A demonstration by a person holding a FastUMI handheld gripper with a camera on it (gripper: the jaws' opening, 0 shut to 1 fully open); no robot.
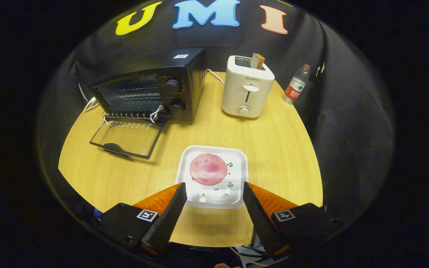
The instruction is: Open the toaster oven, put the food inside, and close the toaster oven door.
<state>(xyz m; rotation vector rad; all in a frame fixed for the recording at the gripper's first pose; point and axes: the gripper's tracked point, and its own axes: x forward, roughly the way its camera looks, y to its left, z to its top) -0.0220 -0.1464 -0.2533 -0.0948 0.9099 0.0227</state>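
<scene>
The gripper [213, 189] is held above the near part of the round light-wood table [274, 149], its two fingers spread wide with nothing between them. Their tips frame the near edge of a white square plate [237, 199], without visible contact.

On that plate lies the food: a flat, round, pink slice [208, 169], resting just ahead of the fingertips. It has not been picked up.

Beyond the plate and to the left stands the black toaster oven [151, 87]. Its glass door [127, 137] is already swung down and lies nearly flat on the table, handle toward the gripper. The wire rack inside is visible; nothing can be seen on it.

To the right of the oven stands a white pop-up toaster [248, 89] with a slice of bread [257, 60] in its slot. A clear plastic bottle with a red label [296, 84] stands farther right.

Status, as judged: the opening step is complete. Remaining steps: grasp the slice, place it in the oven, close the door.
</scene>
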